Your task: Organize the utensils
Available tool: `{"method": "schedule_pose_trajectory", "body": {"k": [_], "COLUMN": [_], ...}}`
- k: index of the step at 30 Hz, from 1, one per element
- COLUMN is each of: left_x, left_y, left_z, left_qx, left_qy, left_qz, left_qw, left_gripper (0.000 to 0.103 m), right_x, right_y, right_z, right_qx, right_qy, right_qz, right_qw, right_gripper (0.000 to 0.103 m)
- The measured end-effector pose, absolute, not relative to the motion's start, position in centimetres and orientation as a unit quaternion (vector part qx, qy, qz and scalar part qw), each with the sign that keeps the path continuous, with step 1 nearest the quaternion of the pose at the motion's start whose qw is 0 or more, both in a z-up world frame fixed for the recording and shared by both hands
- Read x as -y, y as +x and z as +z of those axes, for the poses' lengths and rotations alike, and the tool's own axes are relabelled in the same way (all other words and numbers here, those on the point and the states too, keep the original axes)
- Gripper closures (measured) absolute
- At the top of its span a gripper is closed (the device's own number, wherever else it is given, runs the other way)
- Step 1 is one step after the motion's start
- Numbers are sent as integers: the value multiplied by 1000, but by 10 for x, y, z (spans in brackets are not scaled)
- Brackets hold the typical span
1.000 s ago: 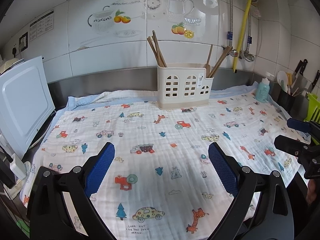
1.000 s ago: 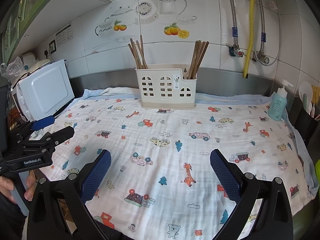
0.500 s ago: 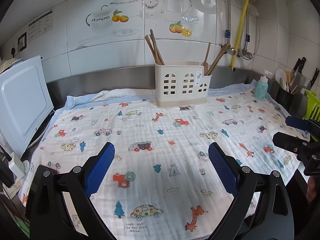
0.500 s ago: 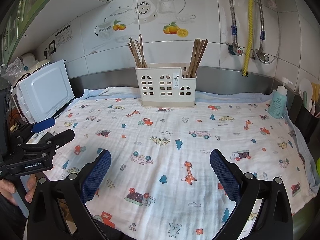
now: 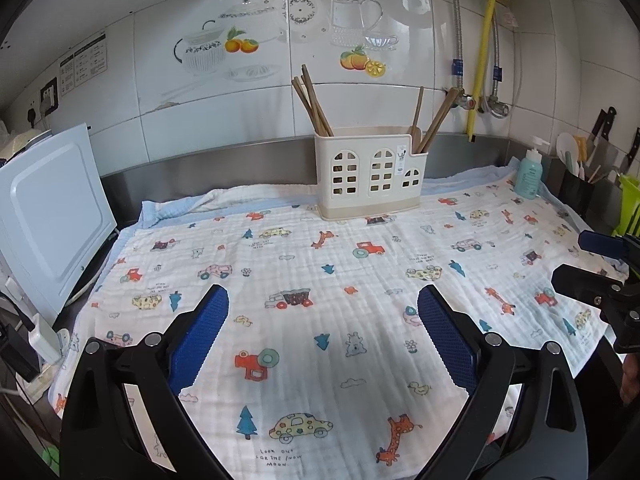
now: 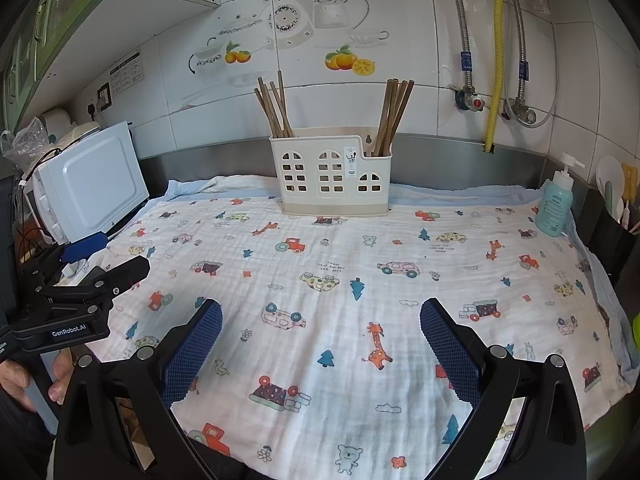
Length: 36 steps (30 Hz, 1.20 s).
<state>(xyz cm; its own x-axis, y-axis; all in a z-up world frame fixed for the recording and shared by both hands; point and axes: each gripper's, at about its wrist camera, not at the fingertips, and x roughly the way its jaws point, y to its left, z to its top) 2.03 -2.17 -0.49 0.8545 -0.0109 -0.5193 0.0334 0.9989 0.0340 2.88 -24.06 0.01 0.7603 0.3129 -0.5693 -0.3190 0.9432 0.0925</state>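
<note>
Both the left claw [image 5: 323, 320] and the right claw [image 6: 321, 324] gape wide, empty, above the near cloth [image 5: 360, 280]; the chopsticks [image 6: 394, 116] stand in the far holder [image 6: 330, 178]

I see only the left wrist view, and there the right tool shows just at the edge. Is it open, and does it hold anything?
Observer: In the right wrist view the right tool is open and empty; only the printed cloth shows past it.
Operator: How do the chopsticks at the holder's right end stand?
Observer: Seen from there, the right chopsticks stand as one close bundle in the low end compartment of the holder.
Operator: What holds my left tool?
Observer: A bare hand grips the handle under the left tool.
</note>
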Motion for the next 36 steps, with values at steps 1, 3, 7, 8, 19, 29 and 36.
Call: {"method": "schedule_pose_trajectory", "body": {"k": [1,3,7,8,19,29,36], "left_x": [22,23,24,24,21,18,21], "left_y": [20,21,20,19,20,21,20], "left_z": [-4,-3,-2,-2,0,0,3], "left_qx": [-268,-270,-267,-265,-262,-261,-256], "left_qy": [21,19,22,22,16,7,11], "left_qz": [-12,-19,-17,-18,-14,-18,-20], "left_qw": [963,963,963,964,965,965,966], "left_gripper": [8,8,8,8,7,7,7], "right_x": [241,241,241,241,239,237,237], "right_y": [28,27,27,27,26,25,25], "right_z": [0,0,0,1,2,2,2], "right_qx": [-302,-301,-301,-301,-298,-297,-296], "right_qy": [-5,-4,-5,-5,-5,-5,-5], "right_qz": [168,169,169,169,171,172,172], "right_qw": [938,938,939,939,939,939,940], "right_gripper": [7,7,7,7,7,7,7]}}
